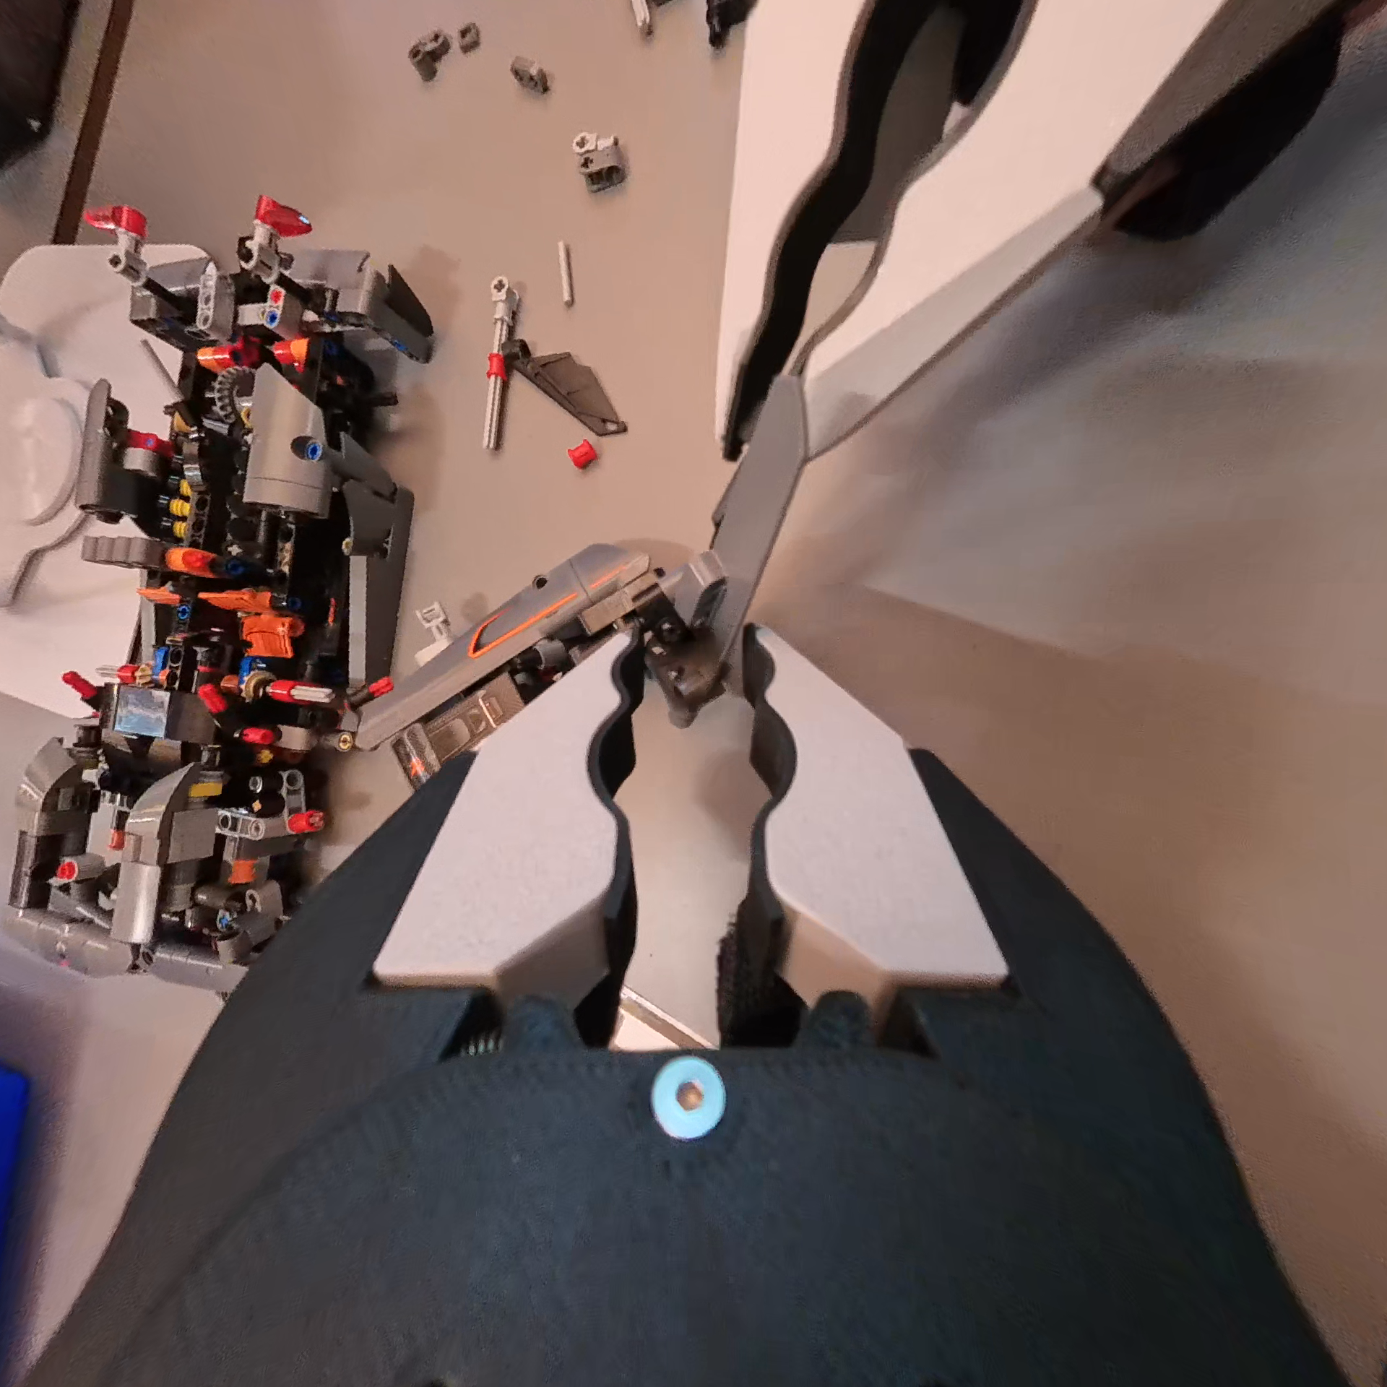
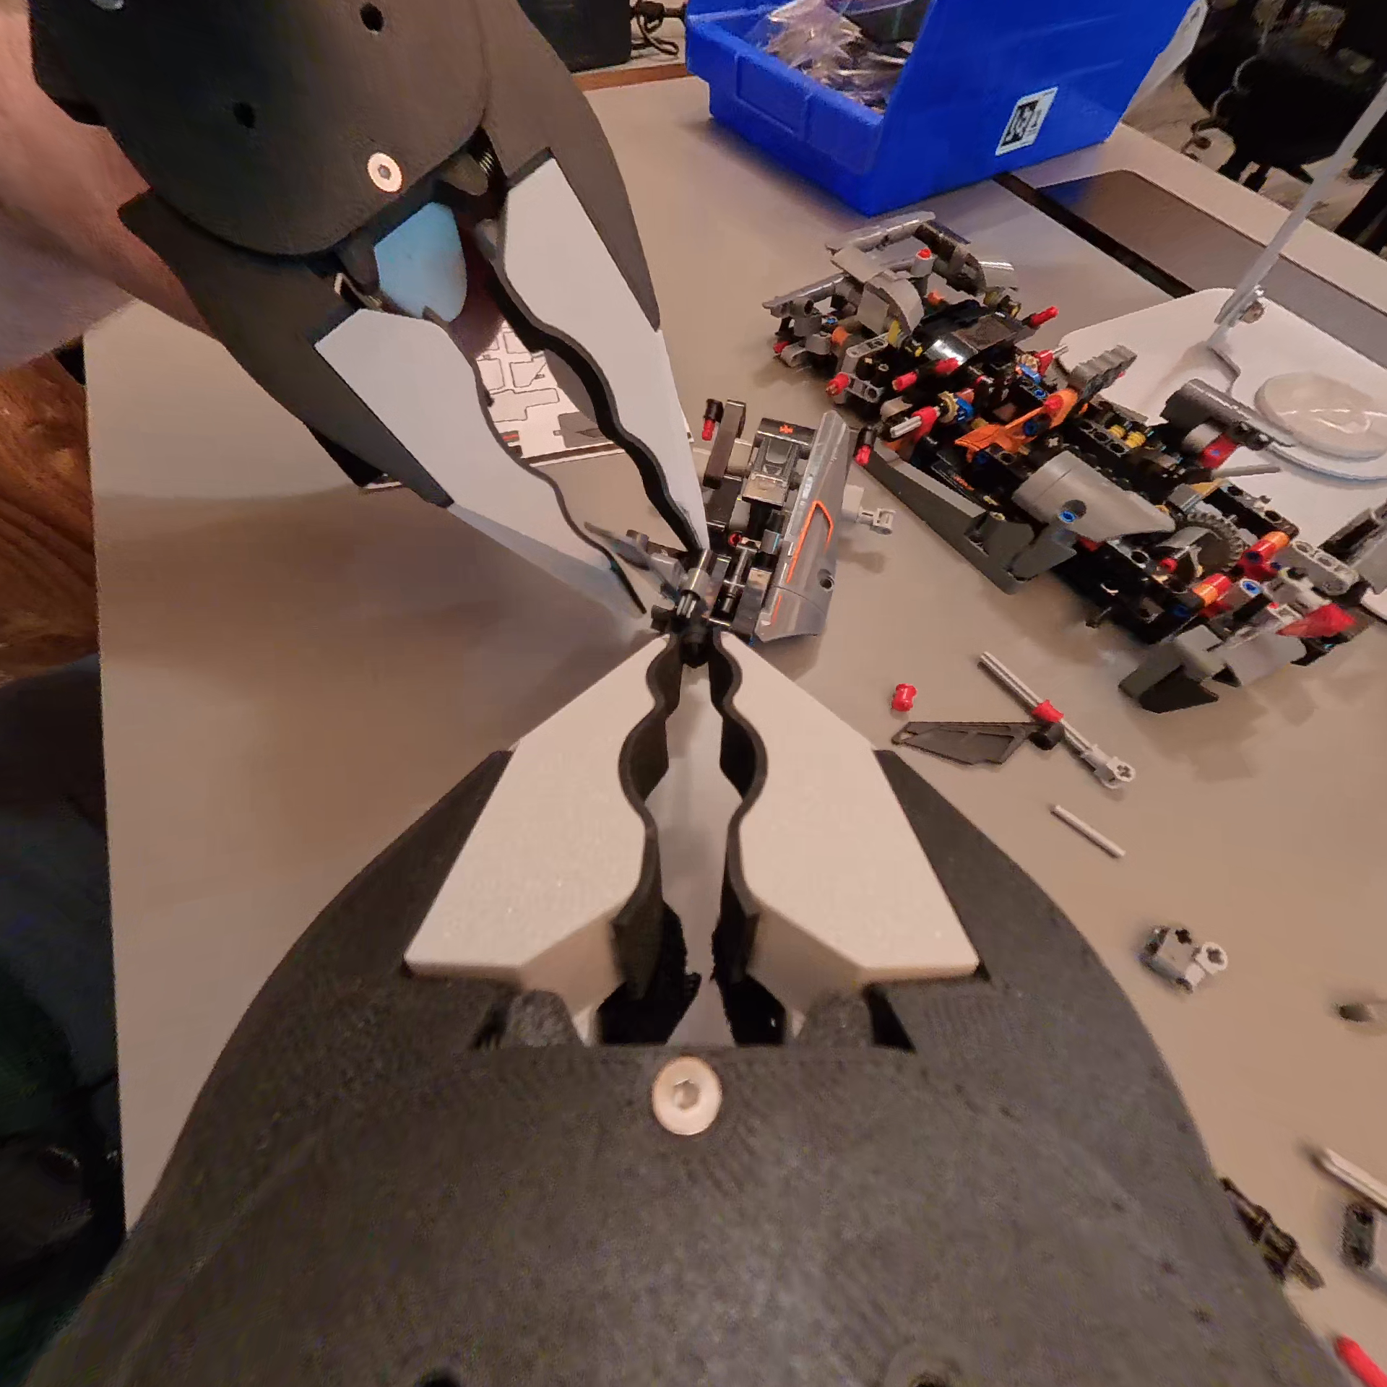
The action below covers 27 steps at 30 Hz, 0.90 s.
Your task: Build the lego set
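Grey orange-striped subassembly (image 1: 525, 645) beside car chassis (image 1: 218, 570)

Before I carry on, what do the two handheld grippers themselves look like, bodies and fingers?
Both match. The left gripper and right gripper have matte black, coarse-textured, seemingly printed bodies that widen toward the camera, each with a round silvery bolt at its centre. Their fingers are light grey, faceted wedges tapering to narrow tips, lined along the inner edges with wavy black pads. No cables or sleeves are visible.
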Motion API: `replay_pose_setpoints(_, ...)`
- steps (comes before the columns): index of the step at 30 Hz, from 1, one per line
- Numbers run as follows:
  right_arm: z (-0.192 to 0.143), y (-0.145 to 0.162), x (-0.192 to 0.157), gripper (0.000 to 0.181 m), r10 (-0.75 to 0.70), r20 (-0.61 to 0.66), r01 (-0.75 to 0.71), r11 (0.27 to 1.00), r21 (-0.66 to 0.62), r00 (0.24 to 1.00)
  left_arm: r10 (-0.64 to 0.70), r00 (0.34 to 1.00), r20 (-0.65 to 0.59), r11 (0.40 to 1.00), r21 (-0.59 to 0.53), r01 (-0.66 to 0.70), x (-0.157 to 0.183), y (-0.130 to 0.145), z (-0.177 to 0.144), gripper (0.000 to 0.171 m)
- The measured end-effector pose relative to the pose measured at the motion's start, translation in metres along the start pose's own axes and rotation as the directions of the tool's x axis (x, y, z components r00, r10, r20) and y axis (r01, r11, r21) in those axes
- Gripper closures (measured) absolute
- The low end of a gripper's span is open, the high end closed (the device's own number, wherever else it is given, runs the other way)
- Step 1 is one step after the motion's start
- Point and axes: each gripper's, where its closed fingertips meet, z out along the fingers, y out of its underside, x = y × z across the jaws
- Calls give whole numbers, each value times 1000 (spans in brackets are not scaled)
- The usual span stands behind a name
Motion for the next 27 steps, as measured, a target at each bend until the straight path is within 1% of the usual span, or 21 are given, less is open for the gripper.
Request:
replay_pose_setpoints(2, 3, 3, 2, 177, 9, -22, -9, 1000, -7, 1000, 0, 1000, 6, 1000, 12, 0, -1, -2, -1, 152)
replay_pose_setpoints(5, 5, 1, 1, 177, 25, -21, -24, 1000, 18, 999, -1, 1000, 2, 1000, 12, 1, 0, -3, -2, 152)
replay_pose_setpoints(14, 8, 5, -1, 177, 27, -36, -26, 999, 27, 999, -3, 1000, 18, 1000, -12, 4, 3, -6, -1, 153)
replay_pose_setpoints(19, 10, 6, -1, 177, 20, -36, -19, 999, 26, 999, -21, 999, 40, 1000, 17, 20, 1, -10, -2, 154)
replay_pose_setpoints(22, 11, 7, -2, 177, 25, -31, -24, 999, 28, 999, -23, 999, 40, 1000, 10, 22, 3, -9, -2, 154)
replay_pose_setpoints(27, 11, 8, 0, 177, 30, -36, -29, 999, 32, 999, -47, 998, 46, 998, 31, 45, 2, -12, -3, 154)
